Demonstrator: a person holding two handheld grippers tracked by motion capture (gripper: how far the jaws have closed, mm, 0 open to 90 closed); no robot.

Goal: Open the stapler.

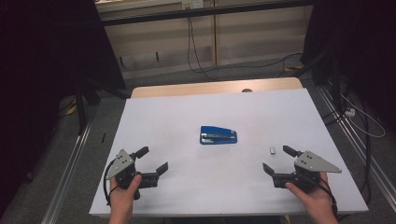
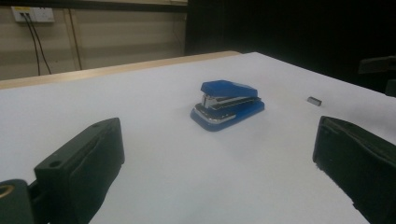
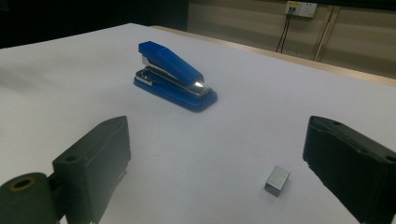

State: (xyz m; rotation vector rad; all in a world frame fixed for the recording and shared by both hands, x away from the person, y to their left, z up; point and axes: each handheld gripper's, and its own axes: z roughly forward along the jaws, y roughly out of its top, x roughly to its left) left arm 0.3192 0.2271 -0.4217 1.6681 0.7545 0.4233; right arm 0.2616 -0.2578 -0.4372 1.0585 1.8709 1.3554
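We find a white table [image 1: 187, 107] with a wooden far edge. The left gripper [image 1: 153, 159] rests at its near left, held in the person's left hand [image 1: 123, 198], jaws spread wide with nothing between them. The right gripper [image 1: 276, 159] sits at the near right in the right hand [image 1: 315, 198], jaws likewise wide apart and empty. A blue stapler [image 1: 218, 135] lies closed near the table's middle, well apart from both grippers. A small grey block of staples [image 1: 272, 150] lies just beside the right gripper's far jaw, not touching it.
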